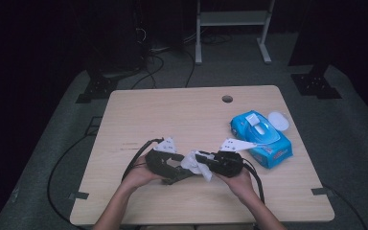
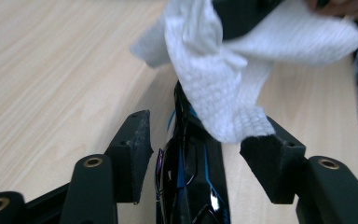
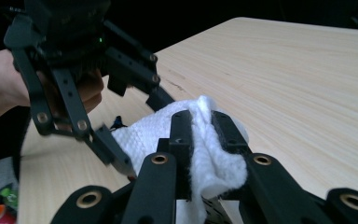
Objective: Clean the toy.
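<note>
On the table [image 1: 139, 110]: two claws, one wipe [image 1: 195, 163], one pack [image 1: 262, 136].

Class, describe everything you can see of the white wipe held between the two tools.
The white wipe is a soft, crumpled cloth-like sheet with a fine waffle texture. The right tool pinches a bunched fold of it between its black jaws, and loose folds spill out on both sides. A flap drapes down over a glossy black and blue object lying between the open jaws of the left tool, just above the wooden table.

Table evenly lit against dark surroundings; close views soft, slightly blurred
</note>
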Available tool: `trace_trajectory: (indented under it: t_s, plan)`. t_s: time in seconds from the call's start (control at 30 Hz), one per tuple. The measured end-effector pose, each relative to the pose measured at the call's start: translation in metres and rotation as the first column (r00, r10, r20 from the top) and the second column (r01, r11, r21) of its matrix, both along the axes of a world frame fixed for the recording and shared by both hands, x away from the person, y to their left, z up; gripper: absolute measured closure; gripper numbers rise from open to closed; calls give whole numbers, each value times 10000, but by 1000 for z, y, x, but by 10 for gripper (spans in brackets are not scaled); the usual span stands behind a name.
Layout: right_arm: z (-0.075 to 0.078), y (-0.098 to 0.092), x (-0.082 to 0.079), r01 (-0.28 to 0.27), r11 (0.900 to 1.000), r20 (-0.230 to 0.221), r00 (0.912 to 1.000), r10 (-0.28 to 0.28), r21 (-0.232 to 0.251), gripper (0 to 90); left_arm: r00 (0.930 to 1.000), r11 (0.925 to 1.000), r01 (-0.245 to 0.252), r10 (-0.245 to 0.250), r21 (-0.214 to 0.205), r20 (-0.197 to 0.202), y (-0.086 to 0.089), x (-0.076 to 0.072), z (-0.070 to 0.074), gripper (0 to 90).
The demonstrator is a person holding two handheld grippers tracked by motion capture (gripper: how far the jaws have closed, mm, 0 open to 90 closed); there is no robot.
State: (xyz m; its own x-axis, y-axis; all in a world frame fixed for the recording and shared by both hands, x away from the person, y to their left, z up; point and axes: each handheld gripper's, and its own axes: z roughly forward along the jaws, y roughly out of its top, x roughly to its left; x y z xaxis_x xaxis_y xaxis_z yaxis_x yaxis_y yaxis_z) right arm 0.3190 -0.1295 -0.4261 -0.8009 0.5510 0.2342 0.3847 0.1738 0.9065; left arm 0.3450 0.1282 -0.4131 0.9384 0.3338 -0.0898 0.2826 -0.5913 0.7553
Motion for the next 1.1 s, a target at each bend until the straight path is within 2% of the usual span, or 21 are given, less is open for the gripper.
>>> trace_trajectory:
  t_s: [0.13, 0.27, 0.33, 0.4, 0.53, 0.67, 0.8, 0.93, 1.1]
  plan:
    - [-7, 1, 4, 11, 9998, -341, 9994, -17, -188, 789, 9989, 9979, -391, 376, -508, -287, 16, 5, -1, 404]
    - [-13, 3, 8, 52, 9992, -452, 9990, -70, -399, 789, 9925, 9917, -847, 755, -965, -957, 27, 12, -9, 391]
    - [-14, 4, 8, 40, 9987, -507, 9987, -66, -517, 789, 9894, 9923, -999, 913, -731, -1127, 28, 15, -14, 385]
    - [-16, 5, 8, 37, 9981, -453, 9990, -65, -621, 789, 9868, 9914, -1021, 905, -819, -1342, 28, 16, -16, 373]
    - [-17, 5, 8, 32, 9974, -381, 9993, -60, -727, 790, 9880, 9923, -982, 881, -756, -1272, 27, 15, -16, 369]
    - [-16, 5, 5, -22, 9965, -355, 9994, -7, -837, 791, 9875, 9936, -808, 690, -794, -1417, 25, 11, -17, 358]
    - [-15, 4, 1, -136, 9941, -181, 9998, 118, -1080, 791, 9880, 9925, -905, 792, -818, -1322, 24, 5, -17, 356]
    - [-13, 2, -4, -369, 9910, -190, 9992, 347, -1284, 791, 9870, 9945, -644, 512, -827, -1521, 23, 2, -19, 360]
    - [-11, -1, -11, -636, 9857, -155, 9980, 620, -1560, 791, 9916, 9985, -320, 262, -439, -1265, 15, -6, -19, 341]
